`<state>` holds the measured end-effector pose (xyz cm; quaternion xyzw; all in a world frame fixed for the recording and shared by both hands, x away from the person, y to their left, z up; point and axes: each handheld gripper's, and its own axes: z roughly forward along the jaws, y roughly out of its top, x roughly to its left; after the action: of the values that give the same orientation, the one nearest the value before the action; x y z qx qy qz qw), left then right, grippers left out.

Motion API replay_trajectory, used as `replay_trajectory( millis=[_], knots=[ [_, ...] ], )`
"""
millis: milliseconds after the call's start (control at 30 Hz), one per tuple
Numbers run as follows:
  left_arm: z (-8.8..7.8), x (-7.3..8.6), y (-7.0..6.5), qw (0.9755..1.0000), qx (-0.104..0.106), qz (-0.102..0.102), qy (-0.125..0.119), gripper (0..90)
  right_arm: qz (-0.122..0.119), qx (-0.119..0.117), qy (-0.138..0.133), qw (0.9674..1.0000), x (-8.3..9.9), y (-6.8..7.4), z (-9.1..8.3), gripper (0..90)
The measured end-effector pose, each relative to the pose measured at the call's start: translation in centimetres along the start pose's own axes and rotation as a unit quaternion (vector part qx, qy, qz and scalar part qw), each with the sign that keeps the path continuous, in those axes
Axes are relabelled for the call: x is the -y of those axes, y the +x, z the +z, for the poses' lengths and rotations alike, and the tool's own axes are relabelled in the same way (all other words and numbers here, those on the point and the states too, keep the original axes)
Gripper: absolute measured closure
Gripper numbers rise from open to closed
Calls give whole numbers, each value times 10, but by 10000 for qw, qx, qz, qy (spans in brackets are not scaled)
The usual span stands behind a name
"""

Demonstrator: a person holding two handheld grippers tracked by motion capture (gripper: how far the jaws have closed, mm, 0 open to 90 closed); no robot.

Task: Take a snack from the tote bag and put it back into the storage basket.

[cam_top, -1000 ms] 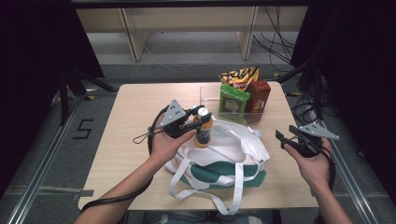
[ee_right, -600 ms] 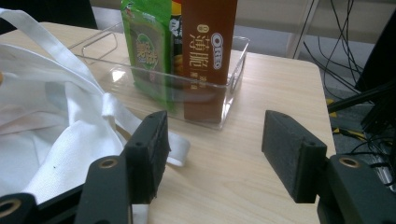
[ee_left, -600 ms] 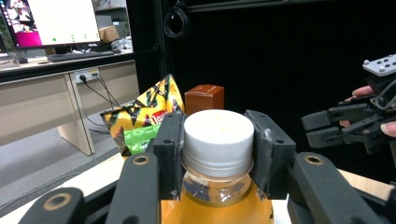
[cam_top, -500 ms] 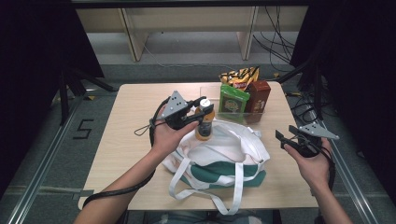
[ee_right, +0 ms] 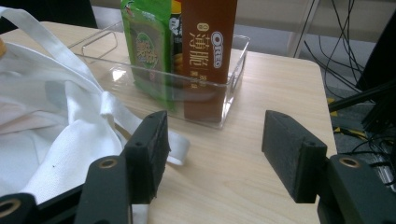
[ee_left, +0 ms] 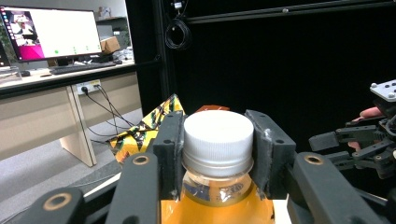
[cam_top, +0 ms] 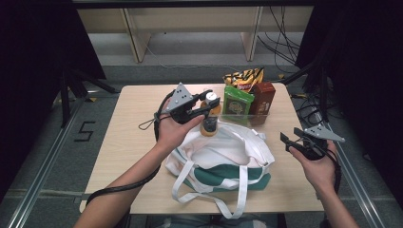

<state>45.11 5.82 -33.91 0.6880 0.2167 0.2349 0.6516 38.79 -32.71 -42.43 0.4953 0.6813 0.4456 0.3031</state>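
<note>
My left gripper (cam_top: pixel 209 105) is shut on the white cap of an orange drink bottle (cam_top: pixel 209 126), which hangs above the far rim of a white and green tote bag (cam_top: pixel 223 159). In the left gripper view the pads (ee_left: pixel 169 144) clamp both sides of the cap of the bottle (ee_left: pixel 217 140). My right gripper (cam_top: pixel 289 140) hovers at the table's right edge, open and empty. In the right gripper view its jaws (ee_right: pixel 215 149) stand wide apart over bare wood, beside the bag's handle (ee_right: pixel 107 112).
A clear plastic bin (cam_top: pixel 247 111) at the table's far side holds a green packet (cam_top: pixel 236 100), a brown Oreo box (cam_top: pixel 263 97) and a yellow-black snack bag (cam_top: pixel 243 77). The bag's straps (cam_top: pixel 209 199) trail toward the near edge. Cables lie on the floor beyond.
My left gripper has lifted the bottle up and away from the bag toward the bin. My right gripper has stayed put.
</note>
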Motion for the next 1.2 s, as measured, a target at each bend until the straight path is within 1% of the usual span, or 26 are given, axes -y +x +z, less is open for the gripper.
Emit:
replay_trajectory(
  millis=[33,100,167,233,267,300,467,533,600,667,700,733,767,800,933,1033,1067,1167,1200],
  knots=[
    [1,-1,0,10000,9,3,-4,589,62,54,-87,9999,1,1,1,417],
    [3,-3,2,10000,11,27,-10,589,10,2,-31,10000,1,0,1,417],
    [4,-5,3,10000,10,29,-21,589,21,0,-27,10000,1,0,1,417],
    [6,-7,4,10000,10,46,-29,589,-8,13,40,10000,0,0,0,416],
    [7,-7,4,10000,4,46,-32,589,3,7,-20,10000,1,0,1,416],
    [8,-8,5,10000,-3,44,-46,589,17,0,-26,10000,1,0,1,417],
    [13,-14,8,9999,-9,73,-96,589,14,0,-30,10000,1,0,1,417],
    [14,-17,9,9999,-21,113,-106,589,0,14,21,10000,1,0,0,416],
    [15,-19,10,9998,-47,137,-112,589,-11,4,-12,10000,1,-1,1,416],
    [16,-21,12,9998,-66,154,-123,589,2,8,-27,10000,1,0,1,416],
    [16,-21,13,9998,-77,168,-119,589,83,-25,61,9999,1,1,0,416],
    [17,-22,14,9998,-88,162,-126,589,89,-5,-20,10000,1,1,1,416],
    [18,-23,14,9997,-85,162,-129,589,-114,-7,-64,9999,1,-2,2,416],
    [18,-23,15,9997,-99,159,-125,589,-125,-55,-25,9999,1,-3,2,416],
    [21,-26,18,9997,-115,187,-127,589,-129,-50,-15,9999,1,-3,2,416],
    [23,-28,20,9997,-148,163,-139,589,-124,-52,-14,9999,1,-3,2,416],
    [24,-28,21,9996,-160,162,-143,589,-127,-18,-2,9999,1,-2,2,416],
    [26,-29,23,9996,-179,162,-144,589,-146,-39,-20,9999,1,-3,2,415],
    [26,-29,24,9996,-191,157,-136,589,-117,-57,5,9999,1,-3,2,416]
  ],
)
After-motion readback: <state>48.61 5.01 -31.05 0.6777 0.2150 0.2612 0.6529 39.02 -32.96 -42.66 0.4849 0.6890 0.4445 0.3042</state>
